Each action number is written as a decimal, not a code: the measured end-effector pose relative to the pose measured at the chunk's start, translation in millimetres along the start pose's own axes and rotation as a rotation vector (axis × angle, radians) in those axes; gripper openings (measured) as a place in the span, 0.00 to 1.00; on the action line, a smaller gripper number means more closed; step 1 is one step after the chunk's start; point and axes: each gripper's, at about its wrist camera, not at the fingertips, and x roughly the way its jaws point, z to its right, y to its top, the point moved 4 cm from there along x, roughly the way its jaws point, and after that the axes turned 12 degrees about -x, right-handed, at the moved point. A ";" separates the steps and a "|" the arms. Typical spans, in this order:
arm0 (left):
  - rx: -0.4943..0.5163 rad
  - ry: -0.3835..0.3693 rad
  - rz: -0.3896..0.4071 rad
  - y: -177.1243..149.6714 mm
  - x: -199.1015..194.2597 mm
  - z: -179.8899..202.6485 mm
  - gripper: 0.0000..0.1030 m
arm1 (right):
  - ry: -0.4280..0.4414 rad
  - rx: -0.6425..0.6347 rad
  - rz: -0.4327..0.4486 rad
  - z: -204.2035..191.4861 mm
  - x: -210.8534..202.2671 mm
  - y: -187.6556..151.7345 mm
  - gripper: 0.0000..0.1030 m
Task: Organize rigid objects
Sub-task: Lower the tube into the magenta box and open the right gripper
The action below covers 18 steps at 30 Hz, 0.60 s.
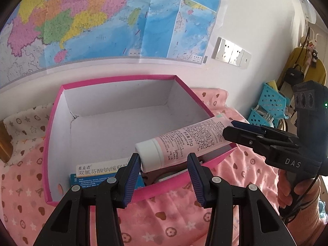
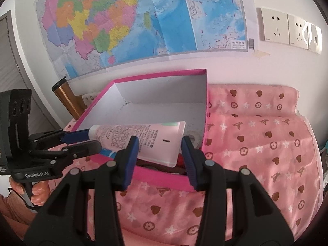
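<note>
While both grippers stand spread, the pink tube lies tilted across the pink box, apparently unpinched. It looks light, soft-walled and smooth, so the left gripper would best close on the stiff white cap; the right gripper flanks the flat crimped end.

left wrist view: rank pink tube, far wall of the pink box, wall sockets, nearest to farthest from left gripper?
1. pink tube: its cap sits between the left gripper fingers.
2. far wall of the pink box: straight ahead, across the box.
3. wall sockets: upper right, on the wall behind.
</note>
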 end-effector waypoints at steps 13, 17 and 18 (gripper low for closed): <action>-0.028 0.007 -0.038 0.3 19.0 -8.0 0.45 | -0.014 0.002 -0.048 6.8 17.4 -1.9 0.45; -0.036 0.014 -0.050 -0.4 24.6 -9.3 0.45 | -0.017 0.005 -0.064 8.7 23.0 -5.0 0.45; -0.037 0.015 -0.051 -0.3 25.5 -9.7 0.45 | -0.017 0.006 -0.067 9.0 24.2 -5.6 0.45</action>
